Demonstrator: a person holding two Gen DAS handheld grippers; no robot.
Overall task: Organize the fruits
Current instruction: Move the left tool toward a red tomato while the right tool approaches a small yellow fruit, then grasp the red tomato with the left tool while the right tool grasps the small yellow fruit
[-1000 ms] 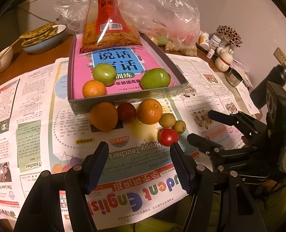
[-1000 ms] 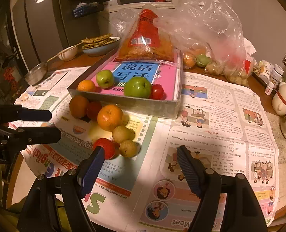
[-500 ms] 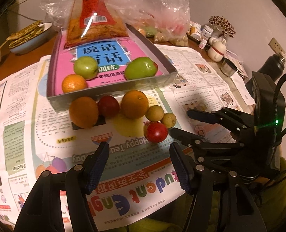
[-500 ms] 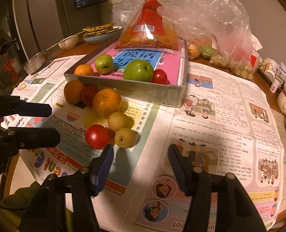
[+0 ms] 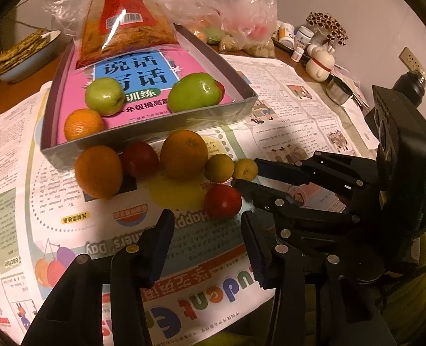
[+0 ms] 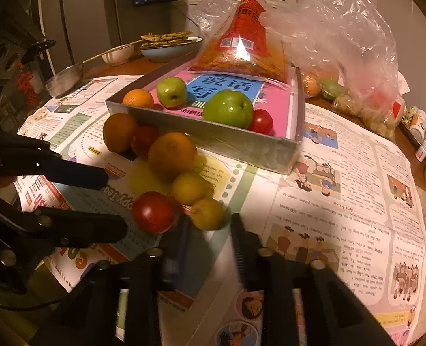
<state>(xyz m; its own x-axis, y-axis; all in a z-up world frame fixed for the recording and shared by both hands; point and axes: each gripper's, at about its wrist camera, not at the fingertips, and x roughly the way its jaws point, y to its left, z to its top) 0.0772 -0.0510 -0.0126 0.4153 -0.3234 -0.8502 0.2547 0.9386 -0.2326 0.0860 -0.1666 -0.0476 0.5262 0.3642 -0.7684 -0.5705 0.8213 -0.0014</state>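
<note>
Loose fruit lies on newspaper in front of a grey box: two oranges, a dark red fruit, two small yellow fruits and a red fruit. In the box lie two green apples, an orange and a red fruit on a pink book. My right gripper is shut on the nearer small yellow fruit, and its tips show either side of that fruit in the left wrist view. My left gripper is closing with nothing between its pads. Its tips stop just short of the red fruit.
A snack bag leans in the back of the box, with a clear plastic bag of fruit behind it. A bowl of flatbreads, a small bowl and a metal ladle stand at the back left. Jars and a white figurine stand at the right edge.
Both grippers moved in closer to the loose fruit. The right jaws narrowed from wide open onto the small yellow fruit. The left jaws narrowed too, behind the red fruit.
</note>
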